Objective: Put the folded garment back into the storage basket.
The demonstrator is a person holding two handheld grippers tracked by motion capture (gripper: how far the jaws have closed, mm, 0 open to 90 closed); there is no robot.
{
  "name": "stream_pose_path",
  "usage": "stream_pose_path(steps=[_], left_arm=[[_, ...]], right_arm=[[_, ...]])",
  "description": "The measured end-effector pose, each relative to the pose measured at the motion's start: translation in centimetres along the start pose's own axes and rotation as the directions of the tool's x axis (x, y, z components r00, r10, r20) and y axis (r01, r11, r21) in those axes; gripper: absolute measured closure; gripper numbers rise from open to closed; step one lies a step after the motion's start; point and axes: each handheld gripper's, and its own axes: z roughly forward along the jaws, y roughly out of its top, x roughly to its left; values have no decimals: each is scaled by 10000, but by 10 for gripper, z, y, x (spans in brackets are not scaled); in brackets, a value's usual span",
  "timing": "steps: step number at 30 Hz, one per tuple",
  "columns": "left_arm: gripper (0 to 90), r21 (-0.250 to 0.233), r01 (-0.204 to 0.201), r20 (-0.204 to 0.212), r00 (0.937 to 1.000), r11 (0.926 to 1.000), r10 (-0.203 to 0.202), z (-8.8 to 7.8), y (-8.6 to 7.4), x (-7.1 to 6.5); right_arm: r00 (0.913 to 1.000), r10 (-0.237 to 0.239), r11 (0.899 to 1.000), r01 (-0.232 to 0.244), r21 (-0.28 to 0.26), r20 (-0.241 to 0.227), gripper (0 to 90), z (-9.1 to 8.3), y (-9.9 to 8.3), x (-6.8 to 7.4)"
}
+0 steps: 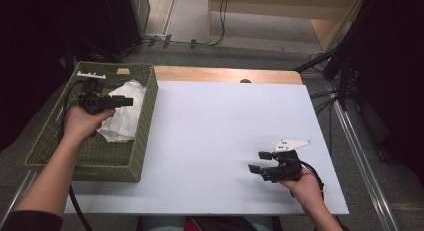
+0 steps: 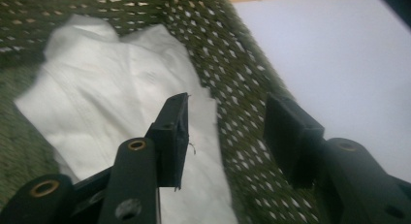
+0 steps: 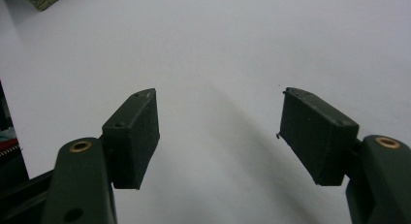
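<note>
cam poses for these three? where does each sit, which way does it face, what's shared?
High view: fixed above the person's side, facing forward and down on the white table top; both forearms, left gripper, right gripper.
Left gripper view: rides the left gripper, facing the crumpled white cloth in the green woven basket.
Right gripper view: rides the right gripper, open fingers over bare table.
Shared: high and left views both show cloth and basket.

cloth (image 2: 111, 107): white, soft, creased | basket (image 2: 228, 64): green, woven | table (image 1: 225, 141): matt white
</note>
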Motion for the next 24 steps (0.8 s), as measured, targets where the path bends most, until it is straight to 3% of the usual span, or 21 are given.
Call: stream_pose_path(steps=[1, 3, 9, 13, 18, 20, 22, 24], left_arm=[[579, 26, -193, -284, 9994, 9998, 194, 4, 5, 0], [648, -150, -274, -464, 9986, 9995, 267, 9, 10, 1], [769, -667, 136, -846, 9962, 9977, -192, 26, 15, 16], [850, -399, 317, -989, 9945, 9987, -355, 38, 11, 27], [863, -480, 382, -1146, 9925, 9981, -434, 50, 6, 38], [862, -387, 492, -1334, 9896, 9980, -539, 56, 2, 42], [861, -163, 344, -1589, 9866, 9993, -365, 62, -2, 45], [861, -18, 593, -1638, 9847, 9982, -588, 66, -6, 48]], right_arm=[[10000, 1, 10000, -1, 10, 10, 285, 0, 0, 0], [10000, -30, 10000, 30, -1, -4, 285, 0, 0, 0], [10000, 0, 10000, 0, -18, -2, 284, -1, 0, 0], [10000, -22, 10000, 22, -32, -29, 284, -1, -1, 0], [10000, -55, 10000, 55, -13, -59, 285, 0, 0, 0], [10000, -45, 10000, 45, -6, -67, 285, 0, 0, 1], [10000, -17, 10000, 17, -38, -67, 285, -1, 0, 0], [10000, -46, 10000, 46, -44, -50, 285, -1, 0, 0]])
